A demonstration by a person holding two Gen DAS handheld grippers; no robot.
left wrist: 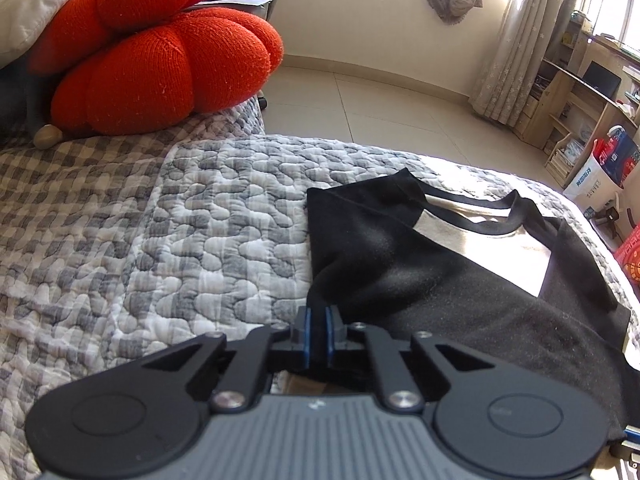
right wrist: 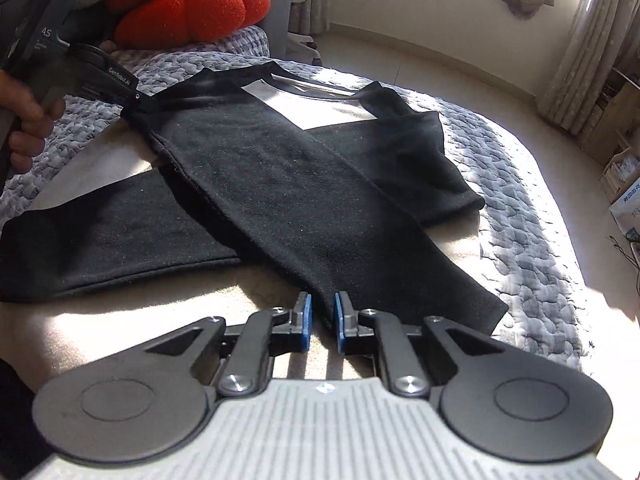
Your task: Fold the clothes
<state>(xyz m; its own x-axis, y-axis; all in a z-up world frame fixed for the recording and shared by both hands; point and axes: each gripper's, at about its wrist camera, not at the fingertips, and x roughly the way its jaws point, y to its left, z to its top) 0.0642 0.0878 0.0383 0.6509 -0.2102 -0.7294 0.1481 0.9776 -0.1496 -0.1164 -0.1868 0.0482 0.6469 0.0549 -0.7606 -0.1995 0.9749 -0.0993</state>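
We are folding a black-and-white shirt [right wrist: 280,184] lying near the bed's [left wrist: 180,216] far edge; soft, light and floppy, it is best pinched at hems and folded edges. Our left gripper [left wrist: 318,320] is clamping its jaws on a black fold, while our right gripper [right wrist: 321,320] is holding its jaws nearly closed around the sleeve hem. The left gripper's casing is reading "CenRobot.AI" and "4S"

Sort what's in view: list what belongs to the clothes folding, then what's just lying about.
Belongs to the job:
black and white shirt
left tool, pinching the shirt's edge
right tool, at the folded sleeve's end
quilted bed cover underneath

Lying about:
red knitted cushion
wooden shelves
curtain
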